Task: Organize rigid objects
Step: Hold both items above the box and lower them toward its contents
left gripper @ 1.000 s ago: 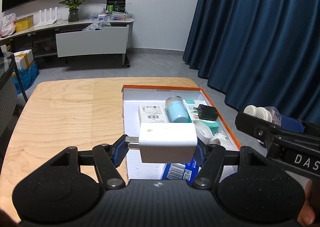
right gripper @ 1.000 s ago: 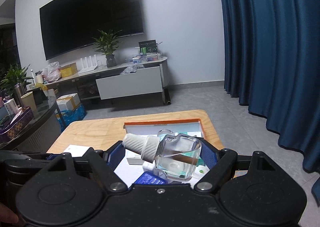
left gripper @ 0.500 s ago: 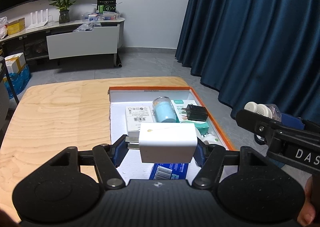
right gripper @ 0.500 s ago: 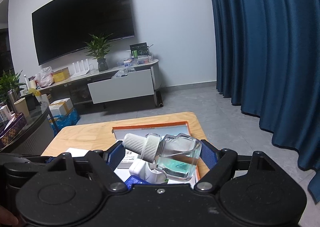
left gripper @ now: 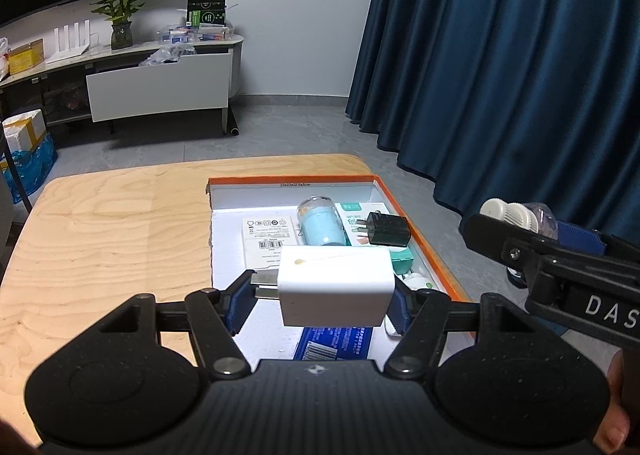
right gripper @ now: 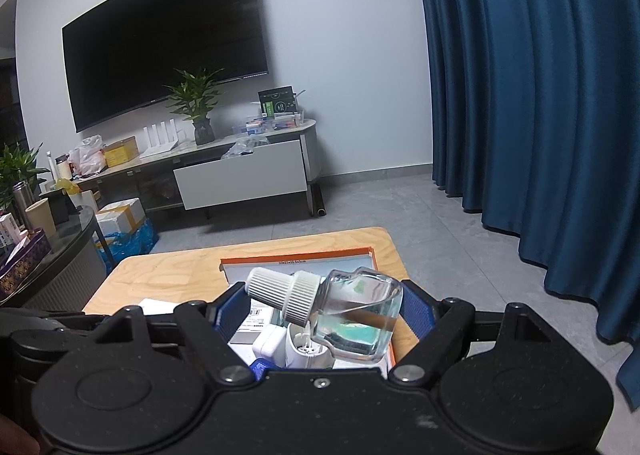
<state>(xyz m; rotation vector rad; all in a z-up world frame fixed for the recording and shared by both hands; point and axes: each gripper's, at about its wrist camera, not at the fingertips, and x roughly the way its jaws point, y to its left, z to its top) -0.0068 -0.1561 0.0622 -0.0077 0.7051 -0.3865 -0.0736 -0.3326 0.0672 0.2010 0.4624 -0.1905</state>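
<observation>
My left gripper (left gripper: 320,297) is shut on a white charger block (left gripper: 336,285), its metal prongs against the left blue pad, held above the near end of the orange-rimmed white box (left gripper: 372,179). In the box lie a light-blue bottle (left gripper: 322,225), a black plug adapter (left gripper: 388,229), a white labelled carton (left gripper: 268,237) and a blue packet (left gripper: 336,343). My right gripper (right gripper: 316,315) is shut on a clear bottle (right gripper: 360,319) with a white ribbed cap, lying sideways over the same box (right gripper: 298,255). In the left wrist view that right gripper (left gripper: 520,223) sits at the right, beyond the box rim.
The box rests on a light wooden table (left gripper: 100,235) whose left half is bare. Blue curtains (left gripper: 500,75) hang to the right, beyond grey floor. A TV stand (right gripper: 240,171) with a plant stands at the far wall. A dark glass-topped table (right gripper: 52,255) stands on the left.
Both grippers keep their grips. The views shifted slightly: the box slid a little left in the left wrist view, and the clear bottle sits slightly tilted in the right wrist view.
</observation>
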